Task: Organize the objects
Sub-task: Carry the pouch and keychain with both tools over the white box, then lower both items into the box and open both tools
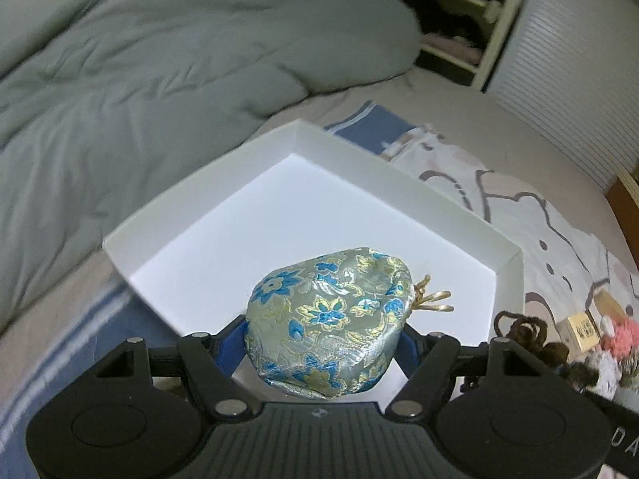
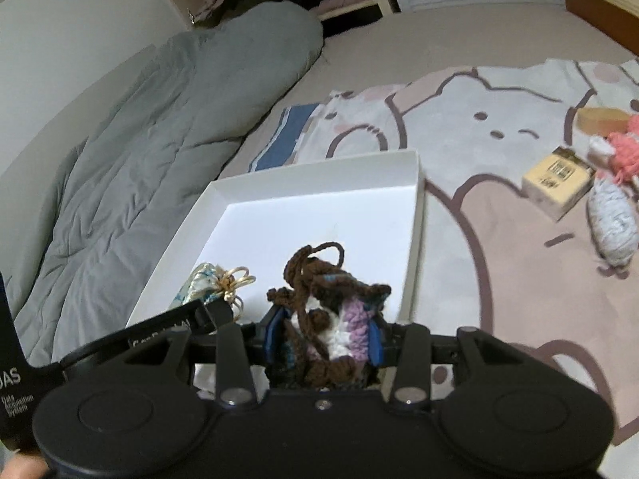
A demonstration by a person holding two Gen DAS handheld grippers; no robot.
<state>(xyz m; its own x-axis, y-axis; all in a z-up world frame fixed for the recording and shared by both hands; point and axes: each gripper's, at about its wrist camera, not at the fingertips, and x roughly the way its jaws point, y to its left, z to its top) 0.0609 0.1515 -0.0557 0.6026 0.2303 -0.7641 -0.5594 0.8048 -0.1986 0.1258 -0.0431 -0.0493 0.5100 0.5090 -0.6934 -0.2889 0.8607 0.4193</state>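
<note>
A: What's the container here?

B: A shallow white box (image 1: 403, 183) lying open on the bed (image 2: 499, 263), beside a grey duvet (image 1: 139, 80). Its floor is bare white card; nothing rests flat on it that I can make out.

A: And the things over it?

B: Two pouches, each held above the near end of the box. The left gripper (image 1: 321, 343) has its fingers (image 1: 229, 345) pressed against both sides of a silver brocade pouch (image 1: 327, 319) with blue and gold flowers, its gold drawstring (image 1: 433, 299) sticking out to the right. Whether the pouch touches the box floor I cannot tell.

A: The other one?

B: The right gripper (image 2: 325, 333) is clamped narrowly on a crocheted pouch (image 2: 335, 311) of brown, purple and white yarn, with a brown cord looping up from its top. It sits over the near right part of the box, with the brocade pouch just to its left in the right wrist view.

A: Anything outside the box?

B: On the cartoon-print sheet to the right, well apart from the box: a small tan carton (image 2: 557, 181), a grey-white knitted piece (image 2: 613, 225), something pink and fluffy (image 2: 623, 151) and a round wooden item (image 2: 603, 119). Shelves (image 1: 459, 12) stand beyond the bed.
</note>
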